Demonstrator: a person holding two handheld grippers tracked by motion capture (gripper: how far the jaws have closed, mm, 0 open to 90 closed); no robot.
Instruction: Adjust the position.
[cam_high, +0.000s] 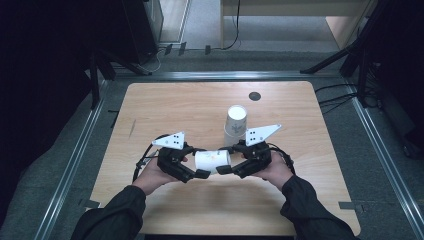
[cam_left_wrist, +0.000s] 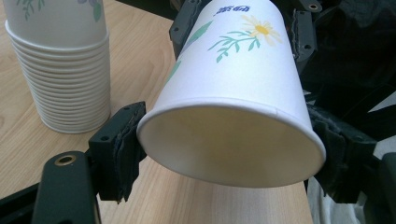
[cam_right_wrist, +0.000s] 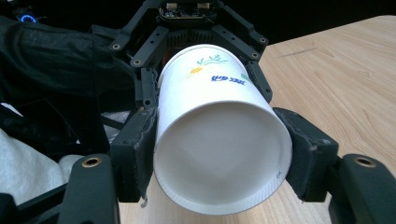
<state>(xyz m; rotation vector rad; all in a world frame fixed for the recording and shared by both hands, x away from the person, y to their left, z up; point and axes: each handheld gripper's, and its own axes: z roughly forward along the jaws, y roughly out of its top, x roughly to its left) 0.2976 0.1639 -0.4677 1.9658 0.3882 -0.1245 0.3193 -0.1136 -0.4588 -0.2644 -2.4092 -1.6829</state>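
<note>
While clamped at both ends, paper cup held level between left gripper and right gripper above worktop. Worth keeping squeeze light to spare thin walls. Stack of cups close behind.

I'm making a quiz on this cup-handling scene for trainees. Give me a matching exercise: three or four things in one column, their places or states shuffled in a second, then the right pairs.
Things:
1. paper cup
2. stack of cups
3. left gripper
4. right gripper

Places or states:
A. clamped on the cup's closed base end
B. standing on the table, beyond both hands
C. jaws at the cup's open rim end
D. lying sideways in the air between the two grippers

Pairs: 1-D, 2-B, 3-C, 4-A
</note>
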